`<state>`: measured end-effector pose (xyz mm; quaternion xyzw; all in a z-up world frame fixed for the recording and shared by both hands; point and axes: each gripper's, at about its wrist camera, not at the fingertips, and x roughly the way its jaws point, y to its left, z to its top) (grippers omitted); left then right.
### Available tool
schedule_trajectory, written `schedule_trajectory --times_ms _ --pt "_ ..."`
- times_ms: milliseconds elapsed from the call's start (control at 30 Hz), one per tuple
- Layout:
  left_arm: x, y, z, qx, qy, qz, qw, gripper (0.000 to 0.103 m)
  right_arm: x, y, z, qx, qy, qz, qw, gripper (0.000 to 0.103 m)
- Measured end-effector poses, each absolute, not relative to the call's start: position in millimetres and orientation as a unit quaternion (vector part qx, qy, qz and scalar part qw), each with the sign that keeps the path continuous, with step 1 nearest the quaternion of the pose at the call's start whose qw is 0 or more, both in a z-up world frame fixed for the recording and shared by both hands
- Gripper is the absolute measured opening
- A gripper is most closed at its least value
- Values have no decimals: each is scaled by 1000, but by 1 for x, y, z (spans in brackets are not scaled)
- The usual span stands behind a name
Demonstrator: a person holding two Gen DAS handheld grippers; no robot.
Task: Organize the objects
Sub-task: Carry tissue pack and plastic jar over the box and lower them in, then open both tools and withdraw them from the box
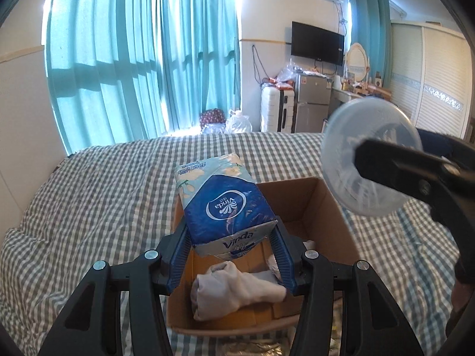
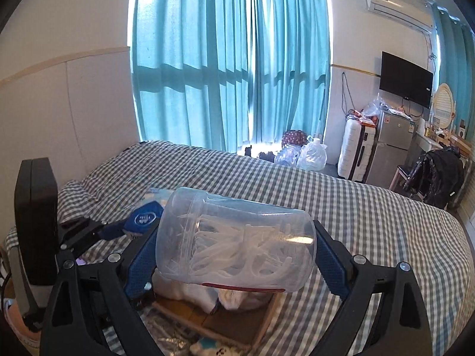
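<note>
My left gripper (image 1: 230,241) is shut on a blue Vinda tissue pack (image 1: 222,198) and holds it above an open cardboard box (image 1: 326,207) on the bed. White socks (image 1: 234,290) lie inside the box. My right gripper (image 2: 234,255) is shut on a clear plastic jar (image 2: 234,237) of white floss picks, held sideways above the box (image 2: 267,311). The jar also shows in the left wrist view (image 1: 368,157), at the right above the box's far corner. The tissue pack shows in the right wrist view (image 2: 145,216), to the left of the jar.
The box rests on a bed with a grey-and-white checked cover (image 1: 104,192). Teal curtains (image 1: 142,59) hang behind it. A white suitcase (image 1: 273,109), a small fridge (image 1: 311,101) and a wall TV (image 1: 317,43) stand beyond the bed. A wardrobe (image 1: 430,83) is at the right.
</note>
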<state>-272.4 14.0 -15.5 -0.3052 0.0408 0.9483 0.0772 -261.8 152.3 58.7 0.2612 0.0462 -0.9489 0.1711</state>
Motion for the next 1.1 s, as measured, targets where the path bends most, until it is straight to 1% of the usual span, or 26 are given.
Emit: schedule_trajectory --times_ms 300,667,900,1033,1100 --pt "-307 13 -60 -339 37 937 79 53 -329 139 -1 321 56 -934 148 93" --pt "-326 21 -95 -378 45 921 88 53 -355 136 -49 370 59 -915 149 93" --pt "-328 21 -98 -382 41 919 89 54 -352 146 -50 373 35 -917 141 94" --pt "-326 18 -93 -383 24 919 95 59 -347 149 -43 374 25 -916 141 94" --pt "-323 19 -86 -378 28 920 97 64 -338 151 -32 356 16 -923 142 98"
